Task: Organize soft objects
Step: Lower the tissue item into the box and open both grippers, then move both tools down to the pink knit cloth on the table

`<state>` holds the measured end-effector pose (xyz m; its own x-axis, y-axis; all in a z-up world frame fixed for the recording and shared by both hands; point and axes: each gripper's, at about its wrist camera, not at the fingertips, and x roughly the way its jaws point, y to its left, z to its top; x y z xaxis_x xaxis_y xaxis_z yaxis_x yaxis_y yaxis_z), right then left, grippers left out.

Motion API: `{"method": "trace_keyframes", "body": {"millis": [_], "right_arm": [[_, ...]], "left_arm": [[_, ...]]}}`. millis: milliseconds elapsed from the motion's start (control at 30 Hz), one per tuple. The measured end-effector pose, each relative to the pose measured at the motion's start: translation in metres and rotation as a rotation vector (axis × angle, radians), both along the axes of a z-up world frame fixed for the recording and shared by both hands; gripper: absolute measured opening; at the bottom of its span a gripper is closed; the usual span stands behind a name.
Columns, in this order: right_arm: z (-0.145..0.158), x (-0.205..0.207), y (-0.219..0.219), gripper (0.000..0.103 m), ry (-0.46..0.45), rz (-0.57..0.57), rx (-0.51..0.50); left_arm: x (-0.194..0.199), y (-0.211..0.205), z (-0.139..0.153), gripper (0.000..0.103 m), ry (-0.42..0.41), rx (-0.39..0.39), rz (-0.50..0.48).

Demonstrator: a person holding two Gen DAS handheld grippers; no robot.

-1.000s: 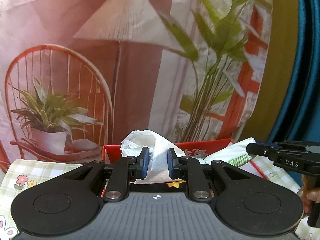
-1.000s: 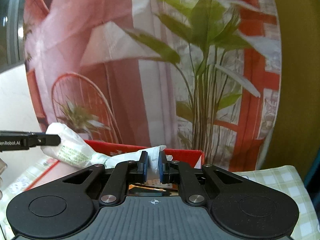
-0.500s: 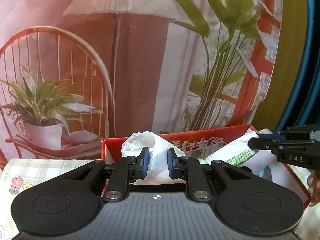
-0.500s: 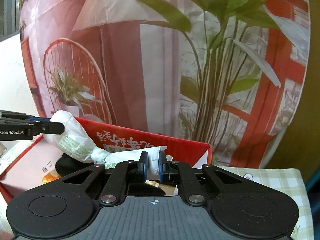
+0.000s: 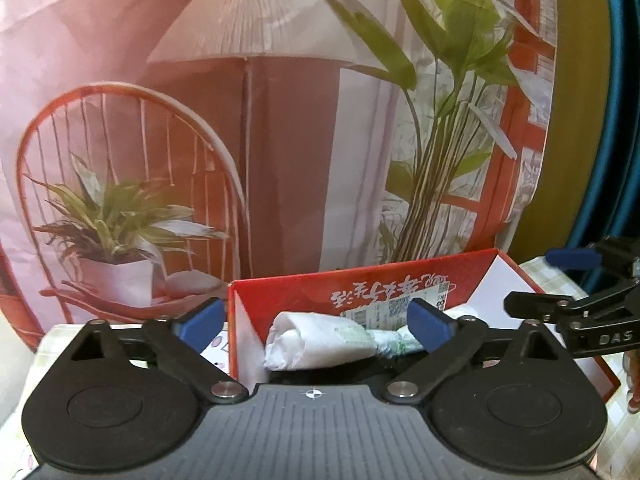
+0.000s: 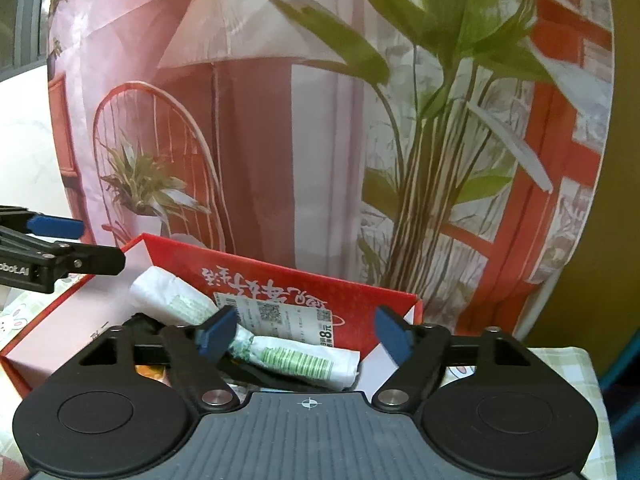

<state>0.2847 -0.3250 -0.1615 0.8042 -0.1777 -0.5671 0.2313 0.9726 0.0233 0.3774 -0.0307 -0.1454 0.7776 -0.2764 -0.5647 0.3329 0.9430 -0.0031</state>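
Observation:
A white plastic bag (image 5: 320, 344) with green print, twisted into a long roll, lies inside the red cardboard box (image 5: 400, 284). My left gripper (image 5: 315, 326) hovers over the roll's left end. Its jaws are opening, and the blue pads stand far apart without touching the bag. In the right wrist view the same bag (image 6: 296, 360) lies across the red box (image 6: 280, 280). My right gripper (image 6: 305, 334) is above its right end, jaws opening too, pads clear of the plastic. Each gripper shows in the other's view: the right gripper (image 5: 560, 280) and the left gripper (image 6: 80, 242).
A printed backdrop (image 5: 260, 140) with a lamp, chair and plants hangs right behind the box. A dark item (image 6: 140, 324) and an orange item (image 6: 150, 372) lie on the box floor. A checked cloth (image 6: 560, 364) covers the table. A hand (image 5: 632, 380) shows at the right edge.
Both grippers went from shut on the bag's ends to wide open. The bag left the pads and now lies in the red box. Both views show more of the box.

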Motion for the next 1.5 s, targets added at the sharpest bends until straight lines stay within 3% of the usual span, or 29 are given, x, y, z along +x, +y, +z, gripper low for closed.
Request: {"method": "trace_keyframes", "body": {"millis": [100, 133, 333, 833, 1033, 1300, 1500], "right_arm": [[0.007, -0.011, 0.008, 0.102, -0.024, 0.002, -0.024], [0.009, -0.016, 0.011, 0.102, -0.030, -0.002, -0.029], [0.016, -0.039, 0.019, 0.103, -0.045, -0.059, -0.016], [0.017, -0.106, 0.044, 0.103, -0.086, -0.095, 0.002], [0.014, -0.133, 0.047, 0.103, -0.095, -0.103, 0.048], [-0.006, -0.159, 0.057, 0.103, -0.064, -0.116, 0.037], [-0.028, -0.171, 0.060, 0.103, -0.032, -0.102, 0.042]], "left_arm": [[-0.014, -0.002, 0.005, 0.103, -0.010, 0.055, 0.032], [-0.019, -0.002, 0.007, 0.103, -0.015, 0.062, 0.040], [-0.048, 0.003, 0.016, 0.103, -0.012, 0.020, 0.056], [-0.124, 0.000, 0.024, 0.103, -0.027, 0.006, 0.130], [-0.152, -0.003, 0.016, 0.103, -0.046, 0.067, 0.153], [-0.171, 0.004, -0.002, 0.103, -0.008, 0.051, 0.157], [-0.177, 0.003, -0.018, 0.103, 0.017, 0.088, 0.138]]}}
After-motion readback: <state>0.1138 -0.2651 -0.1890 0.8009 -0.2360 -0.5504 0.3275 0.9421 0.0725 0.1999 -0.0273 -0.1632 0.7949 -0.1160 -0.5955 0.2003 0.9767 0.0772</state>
